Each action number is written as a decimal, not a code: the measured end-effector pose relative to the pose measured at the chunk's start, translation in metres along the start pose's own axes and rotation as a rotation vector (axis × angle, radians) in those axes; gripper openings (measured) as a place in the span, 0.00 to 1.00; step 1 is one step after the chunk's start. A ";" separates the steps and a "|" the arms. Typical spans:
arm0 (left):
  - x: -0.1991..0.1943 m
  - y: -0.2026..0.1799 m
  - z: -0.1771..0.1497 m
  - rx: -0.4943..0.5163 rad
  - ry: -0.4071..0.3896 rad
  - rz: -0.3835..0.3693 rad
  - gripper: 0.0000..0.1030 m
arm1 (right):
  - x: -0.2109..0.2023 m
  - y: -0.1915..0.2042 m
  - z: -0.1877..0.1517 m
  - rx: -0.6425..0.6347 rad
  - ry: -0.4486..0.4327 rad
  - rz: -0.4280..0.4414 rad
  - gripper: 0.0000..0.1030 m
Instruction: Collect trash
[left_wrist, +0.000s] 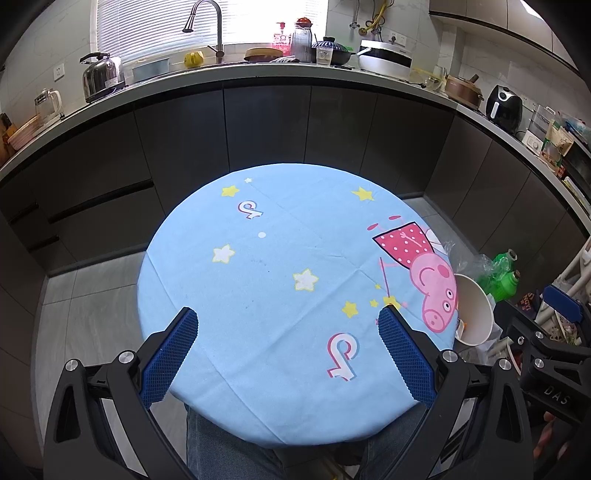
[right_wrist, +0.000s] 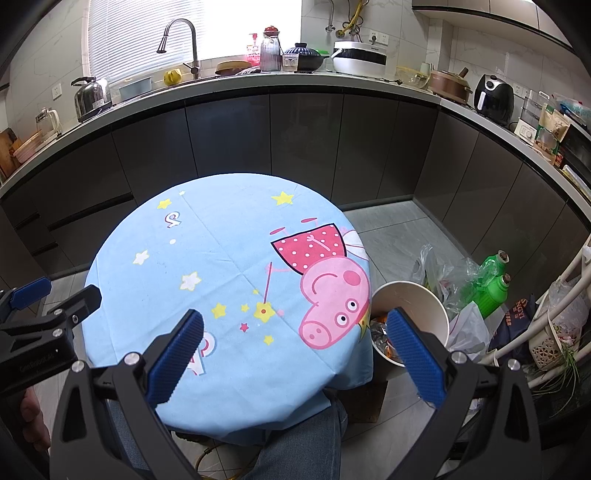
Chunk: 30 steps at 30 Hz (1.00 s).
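A round table with a light-blue cartoon-pig cloth (left_wrist: 280, 280) fills the middle of both views (right_wrist: 221, 258); I see no loose trash on it. A white paper bucket (right_wrist: 413, 314) stands on the floor at the table's right edge, with wrappers inside; it also shows in the left wrist view (left_wrist: 476, 306). My left gripper (left_wrist: 288, 321) is open and empty above the table's near part. My right gripper (right_wrist: 295, 325) is open and empty above the table's right front edge, its right finger (right_wrist: 413, 354) in front of the bucket.
Clear plastic bags (right_wrist: 443, 273) and green bottles (right_wrist: 495, 284) lie on the floor right of the bucket. A white rack (right_wrist: 565, 314) stands at far right. Dark cabinets and a cluttered counter (right_wrist: 295, 79) run behind the table. My knees are under the near edge.
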<state>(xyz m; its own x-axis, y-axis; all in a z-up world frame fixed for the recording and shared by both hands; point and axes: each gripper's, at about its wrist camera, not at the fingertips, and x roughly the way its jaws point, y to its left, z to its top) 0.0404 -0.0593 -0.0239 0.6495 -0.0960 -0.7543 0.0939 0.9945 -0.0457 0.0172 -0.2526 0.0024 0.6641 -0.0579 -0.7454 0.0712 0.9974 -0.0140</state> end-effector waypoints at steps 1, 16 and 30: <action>0.000 0.000 0.000 0.000 0.000 0.000 0.92 | 0.000 0.000 0.000 0.000 0.000 0.000 0.97; 0.000 -0.001 0.000 0.000 0.000 0.000 0.92 | 0.000 0.000 0.000 -0.001 0.000 -0.001 0.97; -0.001 -0.002 0.001 -0.001 0.002 -0.001 0.92 | 0.000 0.000 0.000 -0.001 0.000 0.000 0.97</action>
<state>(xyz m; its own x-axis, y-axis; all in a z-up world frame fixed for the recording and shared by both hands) 0.0401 -0.0610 -0.0228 0.6478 -0.0971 -0.7556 0.0940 0.9945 -0.0472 0.0171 -0.2529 0.0020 0.6642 -0.0583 -0.7452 0.0708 0.9974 -0.0149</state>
